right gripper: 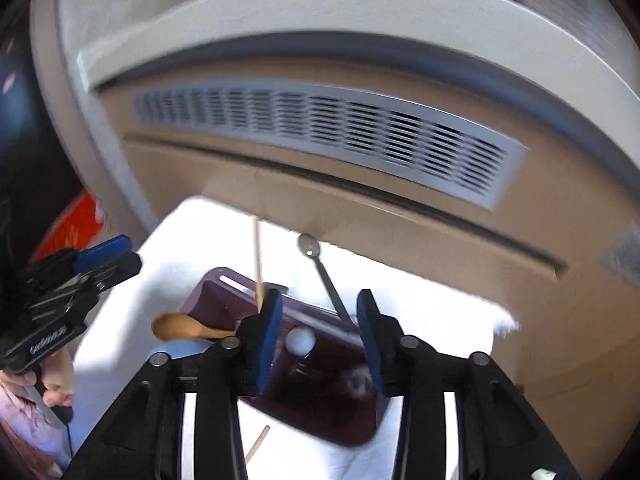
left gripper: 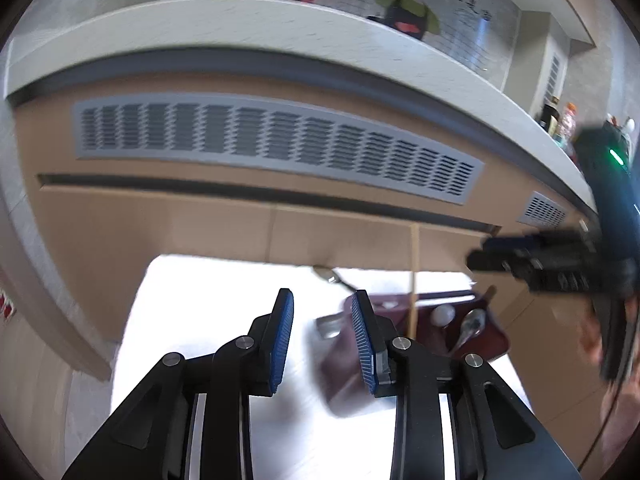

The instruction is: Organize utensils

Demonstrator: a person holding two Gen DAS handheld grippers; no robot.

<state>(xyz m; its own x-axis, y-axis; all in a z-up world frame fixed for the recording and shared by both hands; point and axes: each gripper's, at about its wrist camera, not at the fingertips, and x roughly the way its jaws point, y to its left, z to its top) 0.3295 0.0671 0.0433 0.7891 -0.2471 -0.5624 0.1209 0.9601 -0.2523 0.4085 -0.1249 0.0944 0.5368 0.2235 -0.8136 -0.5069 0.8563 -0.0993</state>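
While both frames were smeared by motion, the layout could be read: a dark purple tray (right gripper: 224, 292) sat on a white cloth (right gripper: 192, 232) at lower centre of the right wrist view, with a cabinet front and a grey vent grille (right gripper: 328, 128) across the upper half.

Right gripper (right gripper: 318, 340) hung over the tray, jaws wide, nothing between them. Left gripper (left gripper: 322, 340) likewise stood wide and empty, low centre of its own view, its right-hand pad overlapping the tray's near edge (left gripper: 340, 372).

Utensils: a metal spoon (right gripper: 316, 256) lay on the cloth past the tray's far edge, handle running back toward the tray; a wooden spoon (right gripper: 180, 326) rested at the tray's left side, bowl over the cloth. A thin wooden stick (right gripper: 258, 260) rose at frame centre; what it rested on could not be told. A white ball-like object (right gripper: 300, 340) sat inside the tray.

Judgement: step was approach to a pick. Best done by slowing, lining the pads across a handle rather than the bowl, closing only once low.

Only the right wrist view showed the wooden spoon and a loose stick end (right gripper: 258, 442) at bottom centre. Only the left wrist view showed a second metal spoon (left gripper: 472, 322) lying inside the tray.
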